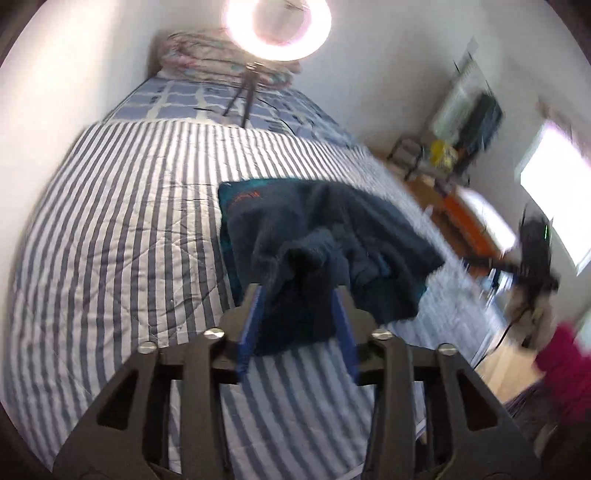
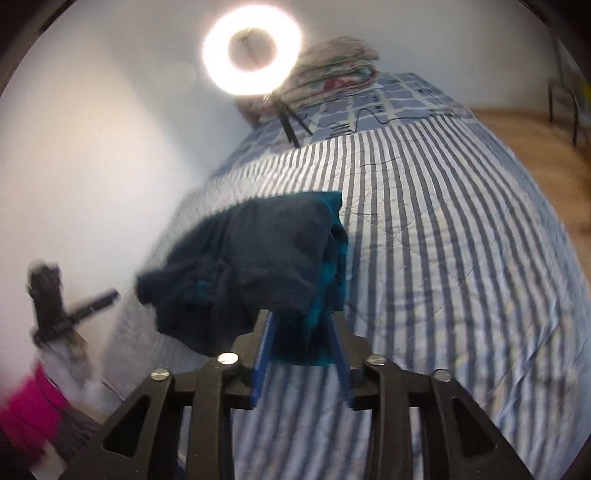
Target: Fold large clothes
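Both claws — left claw, right claw — gape around the dark garment on the striped bed; ring light at 12 o'clock.

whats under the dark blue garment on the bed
The dark blue garment lies on the striped quilt, which shows all around it. A teal layer peeks out at its edges. Anything else beneath is covered.

Room corner blurred; garment hides gripper fingertips.
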Action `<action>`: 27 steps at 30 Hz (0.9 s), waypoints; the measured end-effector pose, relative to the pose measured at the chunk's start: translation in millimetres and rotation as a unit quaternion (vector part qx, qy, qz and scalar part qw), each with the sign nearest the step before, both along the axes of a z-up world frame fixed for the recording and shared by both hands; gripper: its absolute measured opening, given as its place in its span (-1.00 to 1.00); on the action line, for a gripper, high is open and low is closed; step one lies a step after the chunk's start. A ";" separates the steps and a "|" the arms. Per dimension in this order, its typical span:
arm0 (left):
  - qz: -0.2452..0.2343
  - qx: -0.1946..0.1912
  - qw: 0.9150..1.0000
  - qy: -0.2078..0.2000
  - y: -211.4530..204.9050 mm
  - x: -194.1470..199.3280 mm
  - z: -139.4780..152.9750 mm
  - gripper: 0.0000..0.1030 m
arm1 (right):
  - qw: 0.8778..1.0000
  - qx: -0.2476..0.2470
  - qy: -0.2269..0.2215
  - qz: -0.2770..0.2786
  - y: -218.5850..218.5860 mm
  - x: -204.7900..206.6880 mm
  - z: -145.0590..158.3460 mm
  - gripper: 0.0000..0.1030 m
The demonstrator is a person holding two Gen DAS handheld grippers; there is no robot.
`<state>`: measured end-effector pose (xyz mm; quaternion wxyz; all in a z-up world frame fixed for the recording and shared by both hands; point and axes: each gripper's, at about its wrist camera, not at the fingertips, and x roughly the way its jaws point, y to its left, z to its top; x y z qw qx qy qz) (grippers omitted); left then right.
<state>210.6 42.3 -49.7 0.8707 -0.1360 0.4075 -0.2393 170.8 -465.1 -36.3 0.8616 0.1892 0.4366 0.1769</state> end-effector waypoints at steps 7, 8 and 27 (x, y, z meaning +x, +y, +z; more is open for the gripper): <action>0.072 -0.155 0.977 0.128 25.5 50.9 -41.0 0.19 | 0.992 0.110 0.057 -0.023 9.8 12.3 -32.3 0.28; 0.079 -0.160 0.974 0.139 24.9 56.7 -46.4 0.19 | 0.991 0.113 0.064 -0.018 15.9 14.8 -37.8 0.28; 0.098 -0.153 0.966 0.186 10.1 75.8 -79.2 -0.90 | 0.990 0.104 0.081 0.058 76.9 35.6 -52.5 -0.80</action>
